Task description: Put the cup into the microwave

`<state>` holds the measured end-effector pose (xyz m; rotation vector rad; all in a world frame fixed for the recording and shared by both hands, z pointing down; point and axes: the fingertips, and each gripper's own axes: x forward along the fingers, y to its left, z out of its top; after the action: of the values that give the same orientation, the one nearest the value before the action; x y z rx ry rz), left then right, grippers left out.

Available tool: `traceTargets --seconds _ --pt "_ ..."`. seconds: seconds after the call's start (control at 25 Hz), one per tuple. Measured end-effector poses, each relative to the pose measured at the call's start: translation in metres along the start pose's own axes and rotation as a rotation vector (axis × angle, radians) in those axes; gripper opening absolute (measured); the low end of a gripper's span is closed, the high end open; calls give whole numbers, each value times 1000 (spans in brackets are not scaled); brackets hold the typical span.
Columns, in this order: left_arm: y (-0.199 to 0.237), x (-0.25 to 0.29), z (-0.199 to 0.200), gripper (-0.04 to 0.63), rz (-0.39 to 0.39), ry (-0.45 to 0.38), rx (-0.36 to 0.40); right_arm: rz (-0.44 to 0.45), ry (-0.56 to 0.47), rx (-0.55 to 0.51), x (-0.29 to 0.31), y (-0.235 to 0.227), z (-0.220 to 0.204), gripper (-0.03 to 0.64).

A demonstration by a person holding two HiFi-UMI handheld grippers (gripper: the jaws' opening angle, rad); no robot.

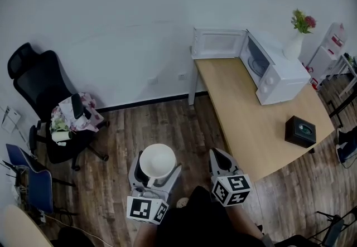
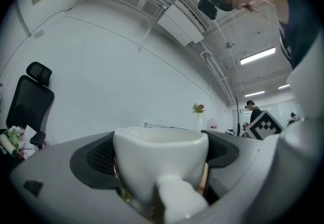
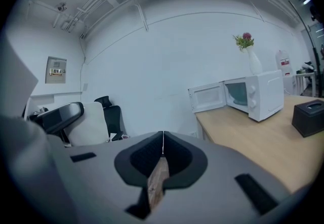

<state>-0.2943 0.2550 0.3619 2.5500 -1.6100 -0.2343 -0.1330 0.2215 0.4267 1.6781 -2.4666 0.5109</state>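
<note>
Cup (image 2: 159, 162), white and upright, sits clamped between the two fingers (image 2: 96, 160) of the left gripper (image 1: 157, 166), mouth open to the ceiling and handle turned back toward the gripper's body. Just to its right, the right gripper (image 3: 162, 136) has its fingers pressed flat together with nothing between them, only a thin seam where they meet. Both are held over the wooden floor (image 1: 139, 129), short of the light wood table (image 1: 245, 123). Well ahead of the right gripper's fingertips and off to their right, the white microwave (image 1: 279, 76) stands at the table's far end, its door (image 1: 219, 43) swung wide open. A vase of flowers (image 1: 295, 39) stands just beyond it. A small black box (image 1: 300, 131) rests on the table nearer by, right of those fingertips. Far to the left of the cup-holding fingers stands a black office chair (image 1: 42, 92) with clutter on its seat.
</note>
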Motion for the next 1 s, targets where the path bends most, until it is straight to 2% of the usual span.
traceTargets --seconds 0.48,1.0 --pt "22 19 -2 480 42 10 0 2 7 9 29 -14 5 -6" --pt "61 94 4 480 62 3 4 23 15 -3 116 -43 35 -6"
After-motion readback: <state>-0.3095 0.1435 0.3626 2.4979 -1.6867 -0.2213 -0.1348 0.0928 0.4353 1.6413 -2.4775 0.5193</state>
